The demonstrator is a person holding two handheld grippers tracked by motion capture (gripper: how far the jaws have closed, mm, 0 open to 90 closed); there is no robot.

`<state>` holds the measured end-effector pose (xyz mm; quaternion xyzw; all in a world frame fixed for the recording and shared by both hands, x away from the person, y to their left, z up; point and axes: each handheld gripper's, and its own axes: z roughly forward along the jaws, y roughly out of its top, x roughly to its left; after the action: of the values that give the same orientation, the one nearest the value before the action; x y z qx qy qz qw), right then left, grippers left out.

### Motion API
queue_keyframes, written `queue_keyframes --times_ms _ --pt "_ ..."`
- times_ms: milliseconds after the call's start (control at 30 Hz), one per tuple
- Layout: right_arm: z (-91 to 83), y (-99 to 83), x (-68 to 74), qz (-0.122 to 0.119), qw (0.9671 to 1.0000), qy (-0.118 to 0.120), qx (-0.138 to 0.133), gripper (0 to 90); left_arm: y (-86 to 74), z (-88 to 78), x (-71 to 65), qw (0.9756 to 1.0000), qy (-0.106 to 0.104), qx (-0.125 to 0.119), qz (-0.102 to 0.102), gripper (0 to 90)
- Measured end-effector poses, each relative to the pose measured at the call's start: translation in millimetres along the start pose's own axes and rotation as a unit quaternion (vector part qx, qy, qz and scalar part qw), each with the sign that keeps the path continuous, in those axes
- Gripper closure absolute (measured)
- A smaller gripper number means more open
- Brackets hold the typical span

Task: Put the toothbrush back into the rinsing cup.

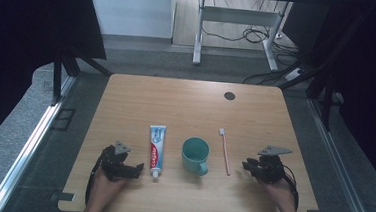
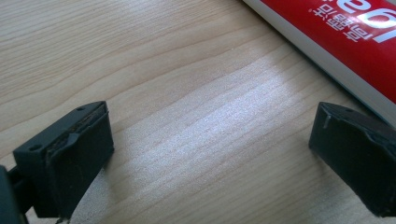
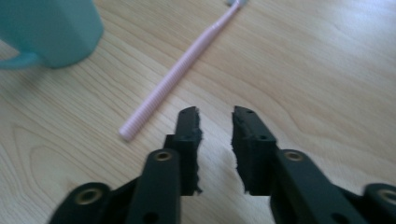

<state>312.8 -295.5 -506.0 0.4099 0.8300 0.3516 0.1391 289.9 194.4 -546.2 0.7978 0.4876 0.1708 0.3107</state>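
Note:
A red, white and blue toothpaste tube lies lengthwise on the wooden table, its cap toward the front edge. To its right stands a teal cup, then a pink toothbrush lying lengthwise with its head at the far end. My left gripper rests just left of the tube, jaws wide open over bare wood, the tube beyond its right jaw. My right gripper sits right of the toothbrush handle. Its jaws stand a narrow gap apart with nothing between them; the handle end and the cup lie ahead to the left.
A dark round cable hole marks the table's far right. Bare wood spreads across the far half. Beyond the table stands a white desk frame with loose cables on the floor. Dark curtains close both sides.

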Motion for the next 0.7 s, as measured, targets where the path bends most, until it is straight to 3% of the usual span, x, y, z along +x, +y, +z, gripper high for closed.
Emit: queue_keyframes --times_ms 67,167,233,400,700 --pt "0.4 1.8 0.7 -0.001 1.0 0.004 -0.003 75.0 0.0 0.0 0.0 1.0 0.0 0.0 0.0 0.0" --pt "1.9 9.0 3.0 -0.005 0.9996 0.027 -0.008 86.9 0.0 0.0 0.0 1.0 0.0 0.0 0.0 0.0" --pt "2.6 10.1 3.5 -0.005 0.9994 0.033 -0.008 88.7 0.0 0.0 0.0 1.0 0.0 0.0 0.0 0.0" --pt "11.3 19.2 11.0 -0.011 0.9981 0.06 -0.001 89.5 0.0 0.0 0.0 1.0 0.0 0.0 0.0 0.0" --pt "26.8 32.0 27.0 -0.028 0.9967 0.076 0.011 89.4 0.0 0.0 0.0 1.0 0.0 0.0 0.0 0.0"
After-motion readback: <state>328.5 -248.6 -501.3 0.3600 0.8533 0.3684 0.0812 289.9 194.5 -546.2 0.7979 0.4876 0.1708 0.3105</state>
